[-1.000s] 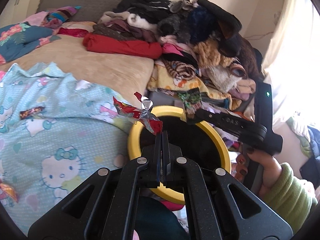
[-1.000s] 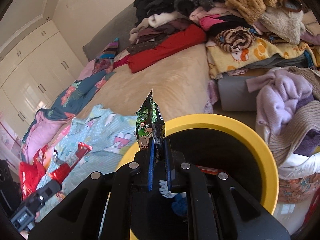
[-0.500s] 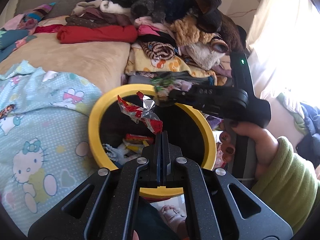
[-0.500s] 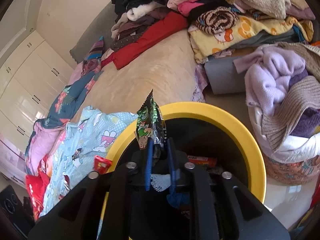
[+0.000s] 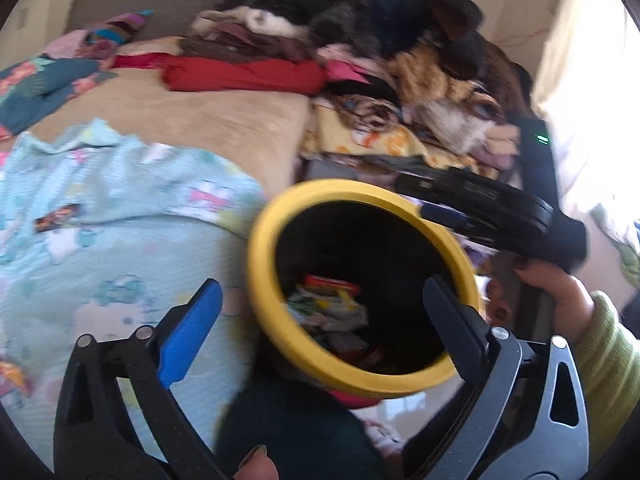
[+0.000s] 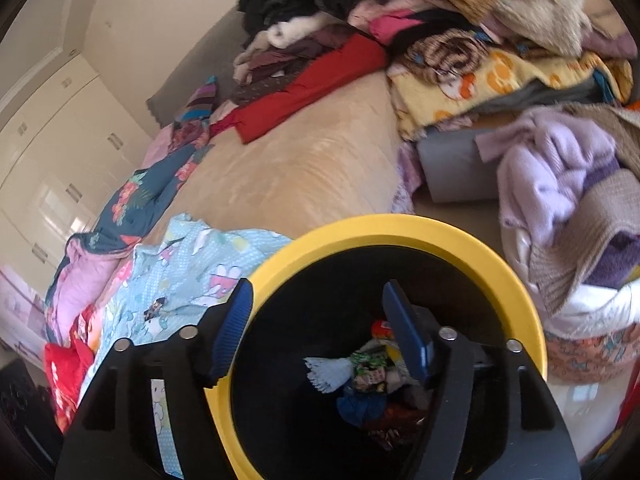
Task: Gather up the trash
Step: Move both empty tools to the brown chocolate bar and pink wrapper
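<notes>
Nearest, the left gripper (image 5: 320, 300) and right gripper (image 6: 316, 320) gape wide and empty over the yellow-rimmed bin (image 6: 472, 240). Wrappers (image 6: 368, 368) lie inside; farther off, one wrapper (image 5: 58, 216) remains on the blue blanket (image 5: 120, 208).

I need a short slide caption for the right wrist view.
Open right gripper above yellow-rimmed bin holding wrappers.

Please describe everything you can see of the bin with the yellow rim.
The bin is round, with a thick, smooth yellow rim that looks like plastic and a black inside. It stands upright with no lid beside the bed, next to the light blue cartoon blanket. Crumpled wrappers and scraps lie at its bottom. The right gripper hangs open over its mouth; the left gripper, also open, spans its near rim. Neither clearly touches it.
</notes>
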